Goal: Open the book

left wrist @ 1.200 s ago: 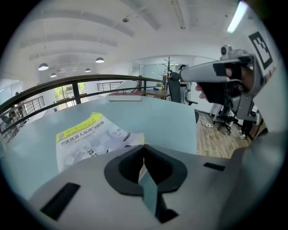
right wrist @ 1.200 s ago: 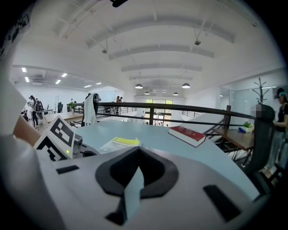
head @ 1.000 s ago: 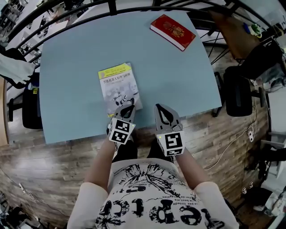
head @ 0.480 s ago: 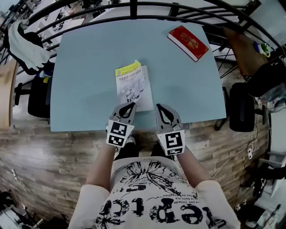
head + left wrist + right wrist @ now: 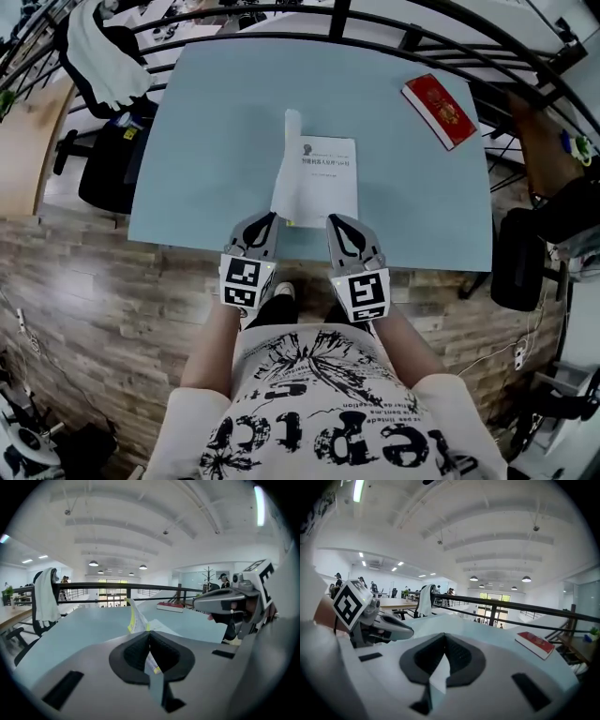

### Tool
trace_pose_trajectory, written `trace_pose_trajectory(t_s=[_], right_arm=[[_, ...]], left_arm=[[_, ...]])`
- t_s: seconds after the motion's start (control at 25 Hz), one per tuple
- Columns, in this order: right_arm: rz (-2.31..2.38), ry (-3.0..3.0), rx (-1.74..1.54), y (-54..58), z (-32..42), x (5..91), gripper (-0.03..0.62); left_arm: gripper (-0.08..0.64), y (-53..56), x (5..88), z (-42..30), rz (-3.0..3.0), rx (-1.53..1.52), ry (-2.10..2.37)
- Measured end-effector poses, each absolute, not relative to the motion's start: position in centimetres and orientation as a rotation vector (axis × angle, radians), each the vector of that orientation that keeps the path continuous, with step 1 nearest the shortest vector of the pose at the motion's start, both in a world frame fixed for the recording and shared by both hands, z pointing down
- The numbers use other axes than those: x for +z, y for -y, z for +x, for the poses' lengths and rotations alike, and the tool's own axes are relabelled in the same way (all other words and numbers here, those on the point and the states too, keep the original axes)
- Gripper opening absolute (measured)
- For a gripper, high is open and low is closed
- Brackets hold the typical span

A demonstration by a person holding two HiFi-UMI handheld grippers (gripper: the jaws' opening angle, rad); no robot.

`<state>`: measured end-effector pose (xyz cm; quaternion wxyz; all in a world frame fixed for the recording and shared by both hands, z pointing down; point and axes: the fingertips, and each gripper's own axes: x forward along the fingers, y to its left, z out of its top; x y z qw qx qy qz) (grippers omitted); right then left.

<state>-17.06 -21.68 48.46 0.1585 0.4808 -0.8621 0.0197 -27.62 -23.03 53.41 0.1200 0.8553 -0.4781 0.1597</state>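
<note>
A thin book (image 5: 328, 183) lies near the front edge of the blue table (image 5: 206, 131). Its yellow-edged cover (image 5: 286, 169) stands raised to the left, baring the white title page. My left gripper (image 5: 271, 218) is shut on the cover's near edge. In the left gripper view the cover (image 5: 133, 617) rises just beyond the closed jaws (image 5: 149, 635). My right gripper (image 5: 334, 222) sits over the near edge of the open page. Its jaws (image 5: 444, 641) are shut, with only white page showing below them; I see nothing gripped.
A red book (image 5: 441, 111) lies at the table's far right corner, also visible as the red book (image 5: 536, 644). A black railing (image 5: 375, 19) curves behind the table. A chair draped with white cloth (image 5: 103, 52) stands at the far left. Wooden floor lies below.
The book's cover lay flat a second ago. It has since lifted with my left gripper and now stands up, exposing the title page. Both grippers shifted slightly as the view swung.
</note>
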Motion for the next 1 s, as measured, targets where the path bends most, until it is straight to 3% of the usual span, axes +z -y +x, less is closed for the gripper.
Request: trace_pose_trajectory(t_s=[0.52, 0.92, 1.0], right_arm=[[1.352, 2.511, 0.083, 21.1, -21.1, 50.1, 0.012], [1.39, 2.454, 0.135, 21.2, -21.1, 52.2, 0.012], [1.404, 2.445, 0.132, 21.4, -21.0, 52.1, 0.012]], left_arm=[[0.02, 23.0, 64.0, -36.8, 2.047, 0.542, 1.532], [0.021, 23.6, 67.5, -38.2, 1.824, 0.564, 1.481], [0.059, 23.3, 67.6, -37.9, 1.805, 0.542, 1.441]])
